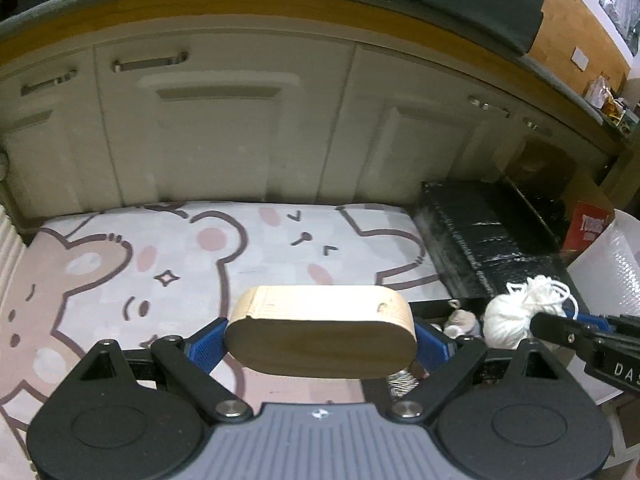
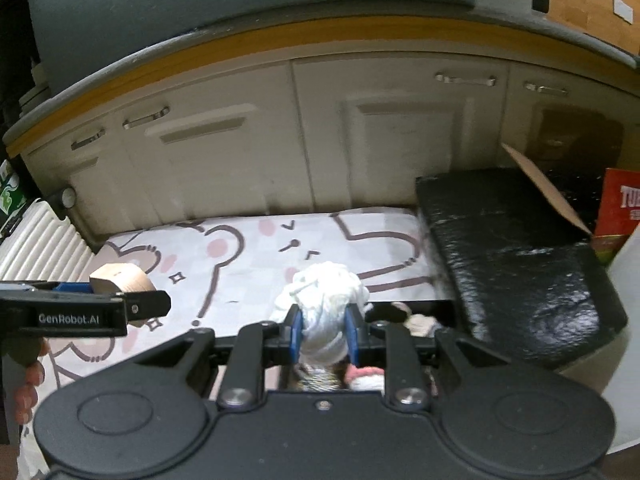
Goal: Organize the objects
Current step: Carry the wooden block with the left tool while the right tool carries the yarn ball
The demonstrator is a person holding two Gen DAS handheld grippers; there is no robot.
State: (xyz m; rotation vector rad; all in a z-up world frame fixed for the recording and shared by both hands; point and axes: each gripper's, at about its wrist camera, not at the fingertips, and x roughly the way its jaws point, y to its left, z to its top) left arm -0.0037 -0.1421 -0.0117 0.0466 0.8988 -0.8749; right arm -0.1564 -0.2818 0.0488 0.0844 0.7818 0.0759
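Bear-print mat [image 1: 192, 264], left gripper [image 1: 320, 340] hiding wooden oval box [image 1: 320, 336] ends; blurred cabinets [image 1: 224, 128]

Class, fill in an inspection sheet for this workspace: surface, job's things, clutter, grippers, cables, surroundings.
Surface: cartoon bear mat.
Job's things: oval wooden box; white yarn ball.
Clutter: black wrapped box, red carton, small items in a black bin.
Grippers: left hand-held gripper clamps the wooden box; right hand-held gripper shut on the yarn.
Cables: nothing seen.
Surroundings: cream cabinet doors under a counter.
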